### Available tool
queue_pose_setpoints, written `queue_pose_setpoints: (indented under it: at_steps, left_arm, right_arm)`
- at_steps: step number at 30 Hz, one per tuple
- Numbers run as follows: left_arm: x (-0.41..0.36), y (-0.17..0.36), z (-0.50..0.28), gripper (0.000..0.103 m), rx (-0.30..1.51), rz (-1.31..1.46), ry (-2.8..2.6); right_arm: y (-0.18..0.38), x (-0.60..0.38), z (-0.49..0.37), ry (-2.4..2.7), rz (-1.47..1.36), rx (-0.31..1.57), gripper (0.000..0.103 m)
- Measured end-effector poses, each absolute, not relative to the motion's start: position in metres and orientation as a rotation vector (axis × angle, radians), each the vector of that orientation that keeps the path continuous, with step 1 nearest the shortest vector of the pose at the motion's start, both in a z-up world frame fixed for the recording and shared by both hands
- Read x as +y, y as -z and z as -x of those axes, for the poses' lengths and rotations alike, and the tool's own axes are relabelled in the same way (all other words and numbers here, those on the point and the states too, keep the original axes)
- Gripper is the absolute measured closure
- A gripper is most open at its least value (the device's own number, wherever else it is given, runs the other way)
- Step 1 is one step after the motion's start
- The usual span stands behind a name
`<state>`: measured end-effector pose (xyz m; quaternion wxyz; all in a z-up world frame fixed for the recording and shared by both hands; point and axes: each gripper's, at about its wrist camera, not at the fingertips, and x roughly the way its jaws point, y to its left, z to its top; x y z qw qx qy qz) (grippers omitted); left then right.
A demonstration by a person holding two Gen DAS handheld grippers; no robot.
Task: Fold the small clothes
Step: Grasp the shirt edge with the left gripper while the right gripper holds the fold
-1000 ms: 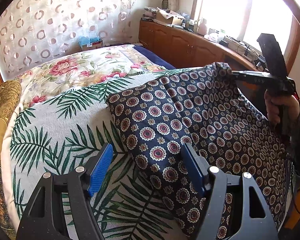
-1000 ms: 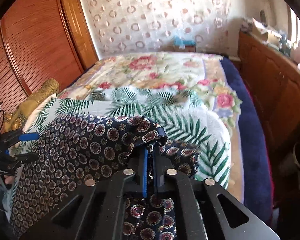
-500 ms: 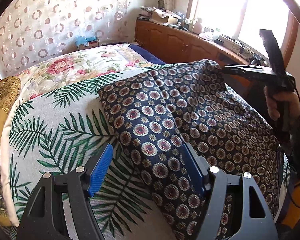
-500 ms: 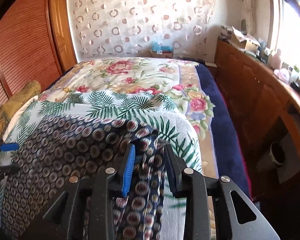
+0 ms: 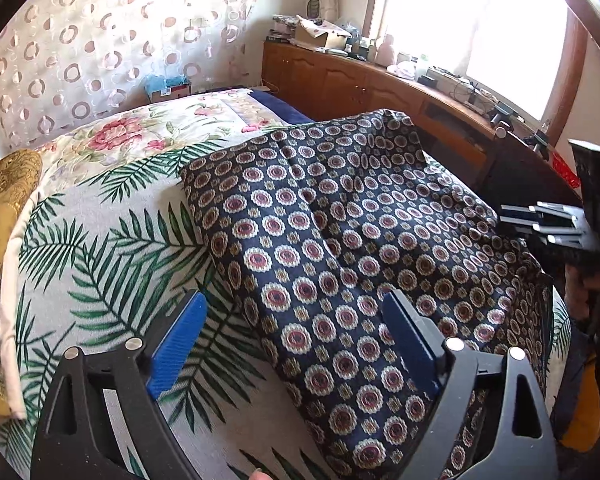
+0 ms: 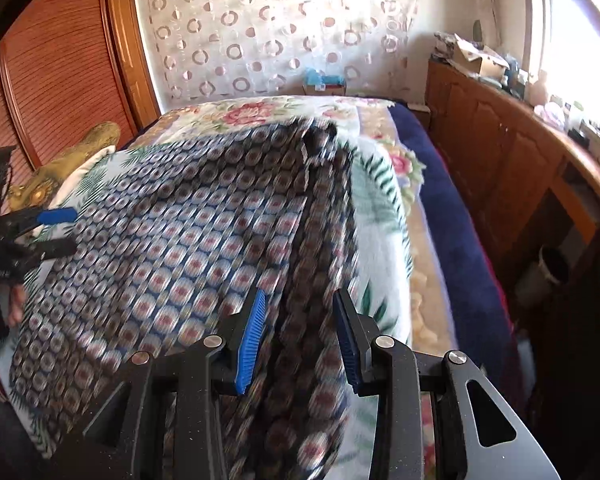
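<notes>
A bed (image 5: 112, 216) is shown covered by a pale, napped blanket (image 5: 100, 264) printed with green palm fronds; beyond it a floral quilt (image 5: 140, 136) with pink blooms is spread, and a navy edge (image 6: 452, 216) is seen along the bed's right side. A gold embroidered cushion (image 5: 4, 200) is set at the left edge. The far wall is hung with a sheer curtain (image 6: 268, 28) patterned in brown rings. Slatted wooden wardrobe doors (image 6: 56, 64) are seen in the right wrist view, and a cluttered wooden sideboard (image 5: 340, 80) is placed beneath a bright window (image 5: 472, 20).

The garment (image 5: 340, 232), a soft navy cloth printed with round red-and-cream medallions, is laid on the blanket in loose folds, its near portion draped over the bed's edge. In the right wrist view it is blurred.

The left gripper (image 5: 296, 344) is held wide apart above the garment's left border, nothing gripped. The right gripper (image 6: 298, 334) is likewise parted, over the garment's right edge, with no cloth clamped between its ridged blue pads (image 6: 250, 340).
</notes>
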<state>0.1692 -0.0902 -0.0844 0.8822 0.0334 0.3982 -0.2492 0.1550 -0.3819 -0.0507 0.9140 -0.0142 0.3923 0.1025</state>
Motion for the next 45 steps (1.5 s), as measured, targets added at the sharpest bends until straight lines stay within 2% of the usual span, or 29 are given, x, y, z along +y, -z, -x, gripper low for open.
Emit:
queue_pose_setpoints:
  at_steps: [14, 15, 16, 19, 26, 33, 36, 38, 41, 45]
  left_arm:
    - [-0.078, 0.081, -0.129, 0.013, 0.841, -0.091, 0.502]
    - [-0.078, 0.081, -0.128, 0.013, 0.839, -0.098, 0.503]
    - [-0.077, 0.080, -0.127, 0.013, 0.837, -0.100, 0.502]
    - [-0.076, 0.078, -0.129, 0.013, 0.839, -0.093, 0.501]
    - [-0.079, 0.078, -0.126, 0.013, 0.834, -0.090, 0.507]
    - [-0.087, 0.091, -0.122, 0.013, 0.868, -0.108, 0.527]
    - [-0.088, 0.094, -0.118, 0.013, 0.878, -0.105, 0.536]
    - [-0.088, 0.095, -0.113, 0.013, 0.884, -0.101, 0.542]
    - [-0.088, 0.097, -0.107, 0.024, 0.902, -0.076, 0.593]
    - [-0.089, 0.100, -0.098, 0.045, 0.922, -0.085, 0.616]
  right_arm:
    - [0.060, -0.376, -0.118, -0.268, 0.022, 0.843, 0.067]
    - [0.062, -0.376, -0.117, -0.261, 0.031, 0.846, 0.068]
    - [0.062, -0.375, -0.114, -0.255, 0.045, 0.835, 0.074]
    - [0.058, -0.379, -0.109, -0.286, 0.038, 0.815, 0.098]
    - [0.031, -0.409, -0.084, -0.217, 0.018, 0.713, 0.101]
    - [0.045, -0.424, -0.088, -0.170, -0.023, 0.774, 0.100]
    - [0.048, -0.419, -0.095, -0.156, -0.003, 0.789, 0.093]
    - [0.051, -0.410, -0.095, -0.162, 0.038, 0.816, 0.069]
    - [0.055, -0.406, -0.095, -0.158, 0.061, 0.835, 0.056]
    - [0.057, -0.409, -0.095, -0.148, 0.047, 0.841, 0.054]
